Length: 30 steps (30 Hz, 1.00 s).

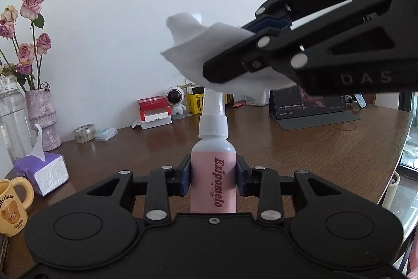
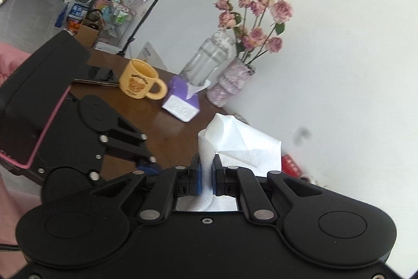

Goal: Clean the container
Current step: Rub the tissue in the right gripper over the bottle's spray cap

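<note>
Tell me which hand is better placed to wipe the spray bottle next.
Right. The right gripper pinches the white tissue just above the spray bottle, over its nozzle. The left gripper is clamped around the bottle's body, holding it upright, so it likely only steadies.

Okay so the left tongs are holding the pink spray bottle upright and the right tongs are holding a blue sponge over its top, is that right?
Not quite: the right tongs hold a white tissue, not a blue sponge, as the right wrist view shows. The left tongs do hold the pink spray bottle upright.

"Ezipomelo" in dark red down the pink label of the spray bottle (image 1: pixel 213 182), "DAS" on the right gripper (image 1: pixel 230 54) body, "Pink Bear" on the yellow mug (image 1: pixel 11 208), tablet screen (image 1: pixel 311 102) text too small to read
</note>
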### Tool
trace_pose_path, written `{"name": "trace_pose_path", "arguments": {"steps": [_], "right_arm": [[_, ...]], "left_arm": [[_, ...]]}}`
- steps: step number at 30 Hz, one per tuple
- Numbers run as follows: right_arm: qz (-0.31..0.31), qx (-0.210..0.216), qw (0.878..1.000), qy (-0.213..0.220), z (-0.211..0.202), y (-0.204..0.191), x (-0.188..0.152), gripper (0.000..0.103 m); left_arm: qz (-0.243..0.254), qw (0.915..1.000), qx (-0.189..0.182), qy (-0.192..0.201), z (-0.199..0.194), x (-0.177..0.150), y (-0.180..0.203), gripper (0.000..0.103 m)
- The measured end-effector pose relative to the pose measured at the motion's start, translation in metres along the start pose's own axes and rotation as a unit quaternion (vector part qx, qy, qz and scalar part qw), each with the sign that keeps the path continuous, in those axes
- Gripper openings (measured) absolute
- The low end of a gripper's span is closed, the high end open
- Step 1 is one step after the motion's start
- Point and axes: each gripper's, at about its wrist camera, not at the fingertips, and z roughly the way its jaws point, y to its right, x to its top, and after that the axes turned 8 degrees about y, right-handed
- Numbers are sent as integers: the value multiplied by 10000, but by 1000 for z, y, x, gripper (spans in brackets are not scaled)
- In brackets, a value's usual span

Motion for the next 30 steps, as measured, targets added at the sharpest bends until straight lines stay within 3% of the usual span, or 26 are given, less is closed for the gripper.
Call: {"name": "trace_pose_path", "arguments": {"steps": [2, 4, 6, 11, 12, 16, 21, 26, 30], "right_arm": [[-71, 29, 10000, -2, 14, 1, 1, 8], [-34, 336, 9994, -74, 15, -6, -1, 8], [118, 744, 9970, -190, 17, -11, -2, 7], [726, 1210, 9895, -323, 22, -3, -4, 7], [779, 1230, 9888, -340, 23, -2, -4, 7], [326, 502, 9979, -253, 28, 0, -6, 7], [420, 557, 9972, -275, 29, 4, -8, 7], [891, 1420, 9850, -398, 29, -6, -9, 7], [690, 1146, 9904, -345, 28, -7, -7, 7]], "left_arm": [[-11, 10000, -8, -10, 1, -1, -1, 33], [-2, 10000, 6, -22, 2, -1, -1, 33], [19, 10000, 23, -37, 3, -3, 0, 33], [68, 9999, 63, -55, 2, -5, 0, 33], [72, 9999, 65, -59, 2, -5, 1, 33], [68, 9999, 87, -80, 3, -7, 1, 33], [63, 9999, 45, -99, 5, -8, 2, 33], [98, 9999, 42, -90, 5, -9, 2, 33], [131, 9999, 49, -80, 4, -10, 1, 33]]}}
